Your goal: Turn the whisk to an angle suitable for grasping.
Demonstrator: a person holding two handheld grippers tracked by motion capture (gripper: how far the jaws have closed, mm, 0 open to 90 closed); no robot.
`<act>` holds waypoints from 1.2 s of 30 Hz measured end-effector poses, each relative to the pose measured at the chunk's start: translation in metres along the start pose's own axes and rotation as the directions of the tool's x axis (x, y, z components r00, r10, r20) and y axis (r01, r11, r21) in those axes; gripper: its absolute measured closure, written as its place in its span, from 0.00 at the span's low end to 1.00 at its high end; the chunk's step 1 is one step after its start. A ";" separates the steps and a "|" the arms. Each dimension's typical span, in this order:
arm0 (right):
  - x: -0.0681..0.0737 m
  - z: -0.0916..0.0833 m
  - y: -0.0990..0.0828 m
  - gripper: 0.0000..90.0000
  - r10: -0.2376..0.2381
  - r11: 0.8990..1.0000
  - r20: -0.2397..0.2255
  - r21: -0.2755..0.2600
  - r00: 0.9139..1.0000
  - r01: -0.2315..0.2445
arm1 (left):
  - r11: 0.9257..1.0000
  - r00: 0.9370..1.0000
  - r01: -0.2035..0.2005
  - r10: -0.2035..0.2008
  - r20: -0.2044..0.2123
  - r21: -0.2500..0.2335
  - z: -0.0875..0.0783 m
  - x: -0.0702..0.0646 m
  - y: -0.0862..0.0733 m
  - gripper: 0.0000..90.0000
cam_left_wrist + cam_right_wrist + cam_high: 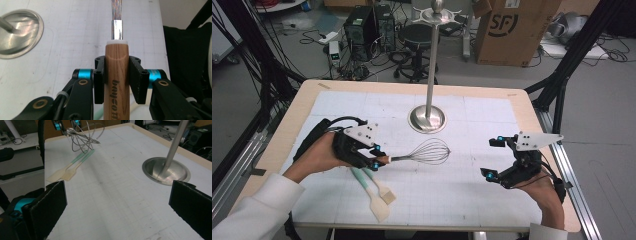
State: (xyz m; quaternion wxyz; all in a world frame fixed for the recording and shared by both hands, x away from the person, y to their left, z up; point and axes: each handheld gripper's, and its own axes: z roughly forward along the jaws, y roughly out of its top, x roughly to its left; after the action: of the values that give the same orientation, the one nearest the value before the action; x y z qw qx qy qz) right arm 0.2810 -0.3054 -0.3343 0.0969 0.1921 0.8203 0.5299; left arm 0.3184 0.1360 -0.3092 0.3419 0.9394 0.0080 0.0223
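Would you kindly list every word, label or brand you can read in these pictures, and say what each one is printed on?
"SF" – on the cardboard box on the floor behind the table, in the high view.
Dark lettering, roughly "banso" and then cut off, reading sideways – on the wooden handle of the whisk clamped in the left claw; I can't be sure of the letters.
Print on the blue parts of the claws: too small to read.

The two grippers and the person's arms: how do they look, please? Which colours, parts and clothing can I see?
Both the left gripper and the right gripper are black, with bright blue parts near the jaws and a pale three-cornered plate on top with small dark dots. The pads are flat, black and rough. Brass-coloured rivets join the linkage. A black cable trails from the left gripper. White sleeves cover the forearms.
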 end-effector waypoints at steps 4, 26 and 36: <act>-0.002 -0.002 0.004 0.00 -0.011 1.000 -0.009 -0.004 1.000 0.011 | 1.000 1.000 -0.015 0.015 0.002 -0.015 0.012 0.005 0.010 0.76; 0.003 -0.010 0.010 0.00 -0.044 0.999 0.008 -0.011 0.999 0.044 | 0.992 0.993 -0.081 0.089 0.080 -0.100 0.093 0.019 0.035 0.76; 0.004 -0.008 0.008 0.00 -0.047 0.999 0.003 0.000 0.999 0.047 | 0.990 0.990 -0.065 0.080 0.114 -0.126 0.127 0.022 0.031 0.76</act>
State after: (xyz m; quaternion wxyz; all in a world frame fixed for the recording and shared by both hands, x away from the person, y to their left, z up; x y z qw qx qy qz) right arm 0.2761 -0.3079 -0.3233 0.1107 0.1737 0.8244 0.5271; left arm 0.3460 0.0314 -0.3862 0.3973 0.9162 -0.0478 -0.0206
